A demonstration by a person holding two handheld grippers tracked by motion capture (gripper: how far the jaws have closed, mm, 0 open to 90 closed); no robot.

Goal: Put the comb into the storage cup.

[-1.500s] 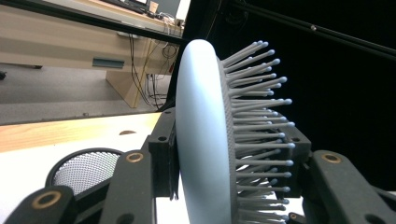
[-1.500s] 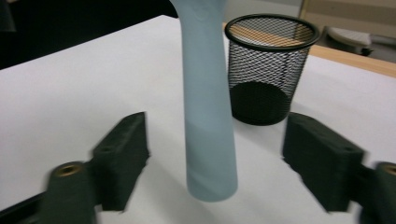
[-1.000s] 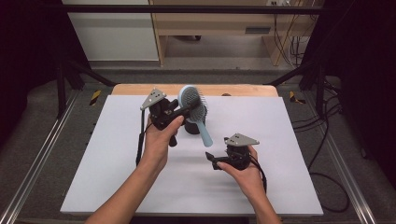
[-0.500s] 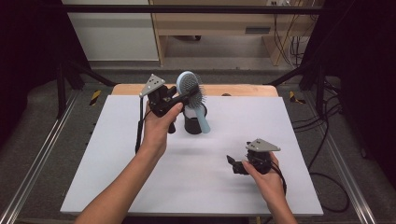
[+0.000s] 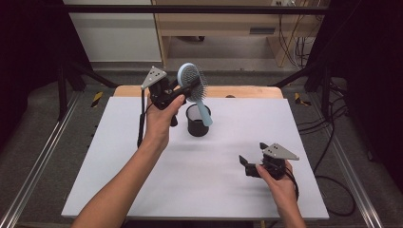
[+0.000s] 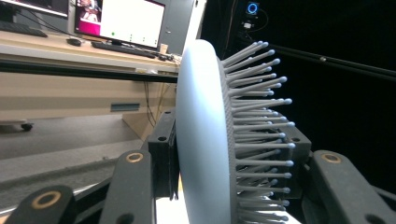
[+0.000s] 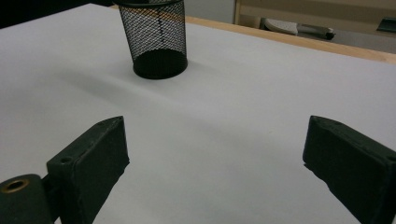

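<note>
A pale blue hairbrush (image 5: 194,85) with grey bristles hangs over the far middle of the table, its head clamped in my left gripper (image 5: 183,90). Up close in the left gripper view the brush head (image 6: 205,140) sits edge-on between the two black jaws, bristles to the right. The handle slants down toward a black mesh cup (image 5: 198,120) standing upright on the white table; whether it touches the rim I cannot tell. My right gripper (image 5: 245,166) rests low at the near right, open, nothing between its fingers. In the right gripper view the mesh cup (image 7: 158,42) stands ahead on the left.
The white table top (image 5: 199,190) ends in a wooden strip (image 5: 237,91) at the far edge. Metal rails run along both sides of the table. A wooden desk and cables stand beyond the table, on the floor.
My left gripper has carried the hairbrush up and farther back, over the cup. My right gripper has pulled away to the right and nearer the front edge.
</note>
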